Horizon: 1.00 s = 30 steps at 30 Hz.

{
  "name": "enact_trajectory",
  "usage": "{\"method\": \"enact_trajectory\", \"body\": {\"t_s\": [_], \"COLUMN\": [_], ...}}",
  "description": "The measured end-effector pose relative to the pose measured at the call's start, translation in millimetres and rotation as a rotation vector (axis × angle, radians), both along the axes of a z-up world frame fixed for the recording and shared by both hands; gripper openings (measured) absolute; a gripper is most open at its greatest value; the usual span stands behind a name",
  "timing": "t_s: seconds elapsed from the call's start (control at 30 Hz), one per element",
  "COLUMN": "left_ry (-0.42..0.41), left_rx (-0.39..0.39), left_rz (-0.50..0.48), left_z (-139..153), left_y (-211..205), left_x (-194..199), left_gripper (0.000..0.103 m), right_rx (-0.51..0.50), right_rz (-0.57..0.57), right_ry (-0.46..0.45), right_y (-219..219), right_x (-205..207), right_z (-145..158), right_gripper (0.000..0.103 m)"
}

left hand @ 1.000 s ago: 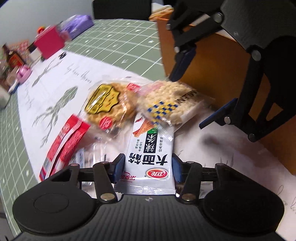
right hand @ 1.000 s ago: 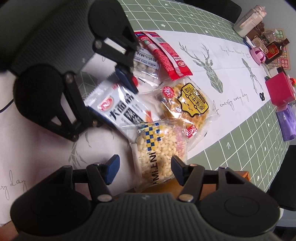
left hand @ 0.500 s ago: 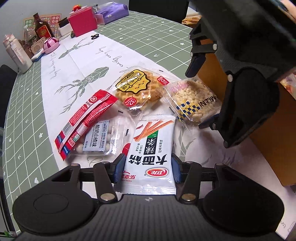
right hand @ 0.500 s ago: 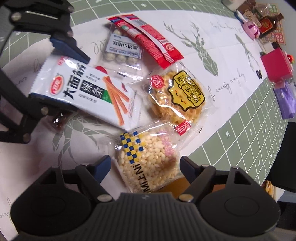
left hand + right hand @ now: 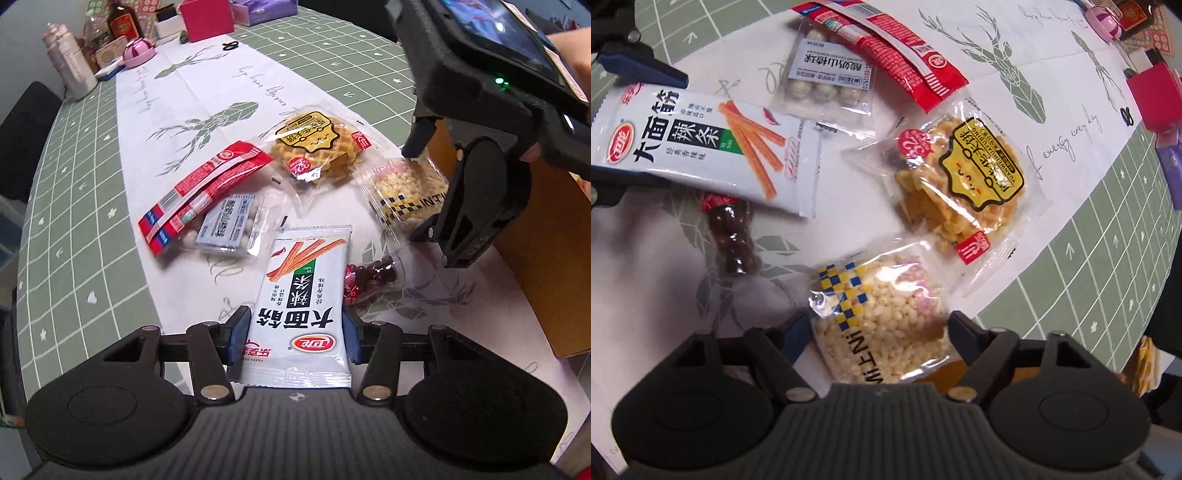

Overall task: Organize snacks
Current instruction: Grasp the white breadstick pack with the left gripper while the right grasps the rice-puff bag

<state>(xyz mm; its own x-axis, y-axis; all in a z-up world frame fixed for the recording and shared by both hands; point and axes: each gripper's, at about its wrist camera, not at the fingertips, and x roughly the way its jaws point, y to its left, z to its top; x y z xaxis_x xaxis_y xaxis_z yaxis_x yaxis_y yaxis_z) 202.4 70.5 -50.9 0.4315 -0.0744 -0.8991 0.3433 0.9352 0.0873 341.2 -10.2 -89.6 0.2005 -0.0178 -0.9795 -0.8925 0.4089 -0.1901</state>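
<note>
Left wrist view, held packet: white spicy-strip packet [image 5: 299, 310] is sitting between the left gripper [image 5: 293, 338] jaws, pads pressing both long edges; its far end is hanging clear over the runner, so it looks lifted off the pile.
Right wrist view, next packet: puffed-rice packet [image 5: 882, 328] is lying between the right gripper [image 5: 877, 332] jaws, which have just been closing in on it; the pads are standing just beside the wrapper, contact unclear, so not yet a sure grip.
Snacks waiting, near: dark chocolate-ball packet [image 5: 733, 236] is lying uncovered beside the white packet's shadow; waffle packet [image 5: 964, 177] is sitting just beyond the puffed rice.
Snacks waiting, farther: clear packet of pale balls [image 5: 229, 225] is lying partly under the red sausage packet [image 5: 203, 192].
Destination, judged: brown cardboard box [image 5: 546, 266] is standing at the right edge of the tabletop [image 5: 74, 206]; its inside is not showing, so contents cannot be told.
Progress, judged: early to middle; one packet in hand, one being taken, four loose on the white deer-print runner [image 5: 207, 96].
Left to do: carrying both packets over, then clearing the remaining four.
</note>
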Motion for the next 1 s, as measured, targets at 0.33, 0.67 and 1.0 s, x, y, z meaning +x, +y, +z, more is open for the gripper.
{"method": "enact_trajectory", "body": {"t_s": [0.33,0.67,1.0], "left_ry": [-0.068,-0.162,-0.29], "left_rx": [0.015,0.05,0.081], "left_rz": [0.013,0.012,-0.021], "left_z": [11,43,86], "left_y": [0,-4,-20], "left_x": [-36,-59,-77], "left_gripper": [0.057,0.056,0.056], "right_rx": [0.087,0.19,0.279], "right_rz": [-0.02,-0.015,-0.009], "right_ry": [-0.024,-0.079,-0.188], "right_y": [-2,-6,-26], "right_x": [-43,-78,-110], "right_z": [25,77,140], "right_gripper": [0.076,0.076,0.076]}}
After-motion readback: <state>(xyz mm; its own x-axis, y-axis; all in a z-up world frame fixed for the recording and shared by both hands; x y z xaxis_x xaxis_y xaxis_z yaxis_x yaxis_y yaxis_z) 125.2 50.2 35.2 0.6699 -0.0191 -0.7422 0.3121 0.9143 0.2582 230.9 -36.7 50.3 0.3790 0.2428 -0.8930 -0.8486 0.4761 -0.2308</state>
